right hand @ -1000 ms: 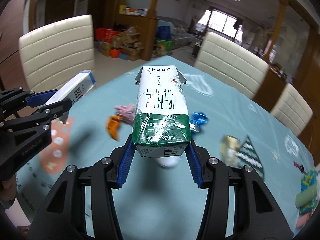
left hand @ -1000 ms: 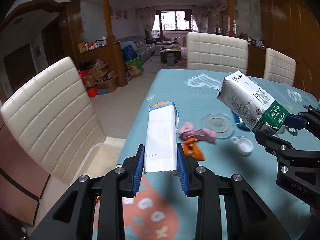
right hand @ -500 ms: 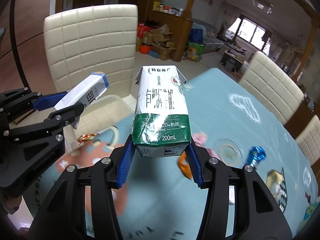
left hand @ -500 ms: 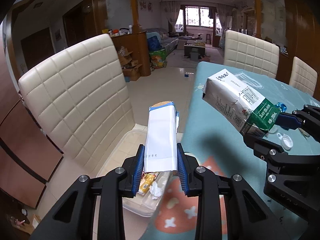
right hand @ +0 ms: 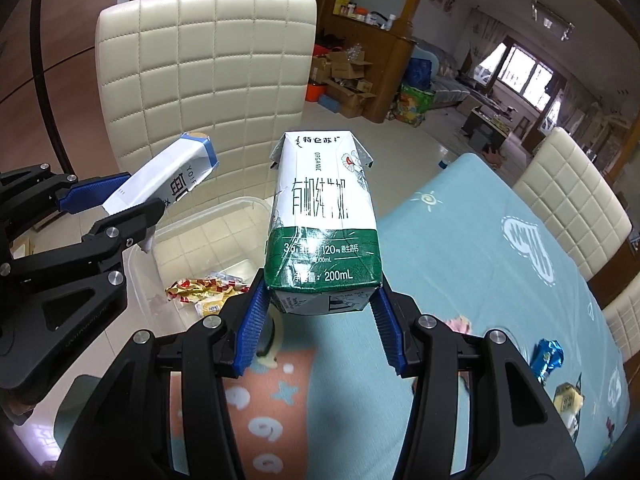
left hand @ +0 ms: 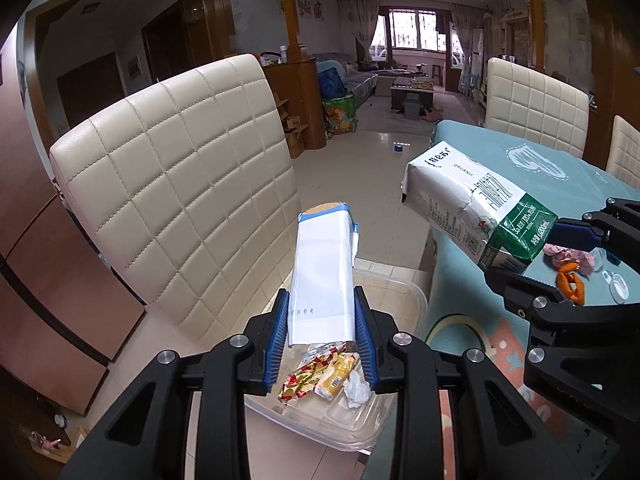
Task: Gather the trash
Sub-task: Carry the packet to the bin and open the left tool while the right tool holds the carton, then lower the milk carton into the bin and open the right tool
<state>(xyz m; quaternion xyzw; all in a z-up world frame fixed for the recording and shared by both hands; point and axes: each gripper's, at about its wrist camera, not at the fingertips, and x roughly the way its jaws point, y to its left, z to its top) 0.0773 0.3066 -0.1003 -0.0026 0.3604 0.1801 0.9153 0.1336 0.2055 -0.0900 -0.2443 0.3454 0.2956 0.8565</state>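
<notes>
Left tool (left hand: 322,334) clenched on white-and-blue carton (left hand: 323,276), held over clear bin (left hand: 402,300) beside cream chair (left hand: 180,184). Right tool (right hand: 320,320) clenched on green-and-white milk carton (right hand: 324,216), above edge of teal surface (right hand: 472,248). Bin's near wall cut off behind left tool; wrappers (left hand: 320,372) inside partly hidden, print unreadable. Pink and orange scraps (left hand: 570,268) half covered by right tool. Compared with half a second ago: both cartons farther off the surface, more of bin's inside exposed, chair nearer.
</notes>
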